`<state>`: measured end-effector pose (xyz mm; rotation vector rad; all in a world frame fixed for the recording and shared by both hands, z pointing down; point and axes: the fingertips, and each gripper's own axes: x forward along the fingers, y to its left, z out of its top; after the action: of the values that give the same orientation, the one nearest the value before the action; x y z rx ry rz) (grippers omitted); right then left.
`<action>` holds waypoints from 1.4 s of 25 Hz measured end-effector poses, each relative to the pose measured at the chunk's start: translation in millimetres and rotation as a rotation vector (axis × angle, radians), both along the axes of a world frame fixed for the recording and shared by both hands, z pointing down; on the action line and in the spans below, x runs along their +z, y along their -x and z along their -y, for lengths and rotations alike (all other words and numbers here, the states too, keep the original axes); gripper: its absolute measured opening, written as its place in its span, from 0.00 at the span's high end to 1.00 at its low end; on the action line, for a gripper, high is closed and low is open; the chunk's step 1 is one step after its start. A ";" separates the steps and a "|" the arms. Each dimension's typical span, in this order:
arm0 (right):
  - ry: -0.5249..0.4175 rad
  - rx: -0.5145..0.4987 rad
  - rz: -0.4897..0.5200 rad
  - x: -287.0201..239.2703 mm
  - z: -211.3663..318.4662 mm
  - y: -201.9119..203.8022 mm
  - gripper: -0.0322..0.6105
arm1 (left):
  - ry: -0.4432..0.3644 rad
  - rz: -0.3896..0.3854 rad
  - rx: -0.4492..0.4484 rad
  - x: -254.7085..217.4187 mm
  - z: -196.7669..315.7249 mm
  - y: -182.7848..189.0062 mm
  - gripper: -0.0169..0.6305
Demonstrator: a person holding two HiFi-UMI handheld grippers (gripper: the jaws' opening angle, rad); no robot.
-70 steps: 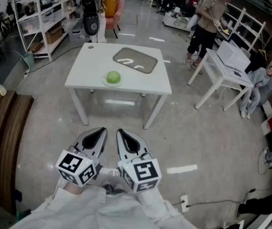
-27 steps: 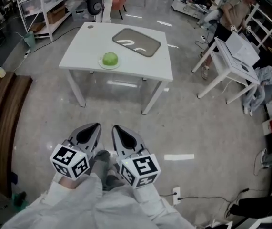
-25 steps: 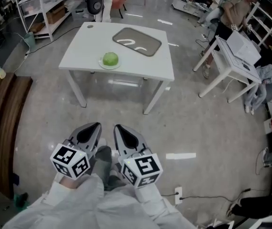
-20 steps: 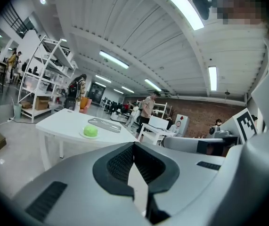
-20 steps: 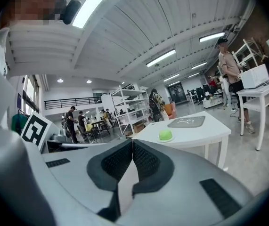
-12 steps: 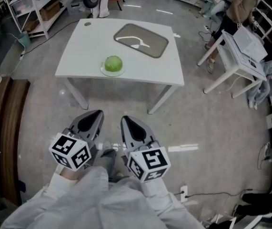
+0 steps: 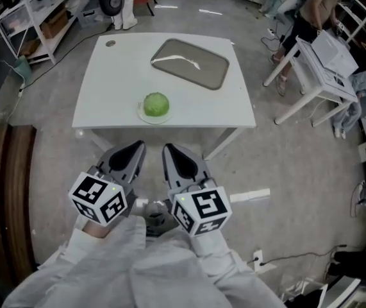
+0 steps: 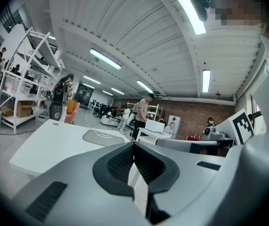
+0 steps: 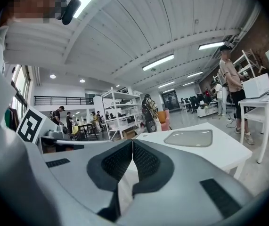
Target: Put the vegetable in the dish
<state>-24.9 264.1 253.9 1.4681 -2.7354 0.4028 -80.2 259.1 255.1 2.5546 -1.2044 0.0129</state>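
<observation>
The green cabbage (image 7: 156, 104) sits on a small plate (image 7: 145, 115) on the bench (image 7: 109, 82), ahead of both claws, the grey tray (image 7: 190, 63) beyond it, rightward. Left claw (image 7: 136, 149) and right claw (image 7: 170, 150) are closed and empty, about equally near.

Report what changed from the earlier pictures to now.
The person walked up to the white table, which now lies just ahead of the left gripper and right gripper; both came forward with jaws shut and empty. Nothing was gripped or released. The green vegetable stays on its small plate, the grey tray behind it.
</observation>
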 end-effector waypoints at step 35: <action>0.130 -0.124 -0.025 36.9 256.1 -36.1 0.93 | 0.165 0.013 -0.180 49.1 246.0 -12.3 0.96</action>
<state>11.2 8.0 290.8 1.2580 -2.7043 0.5428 -67.9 13.1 304.2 2.3017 -1.3742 0.0849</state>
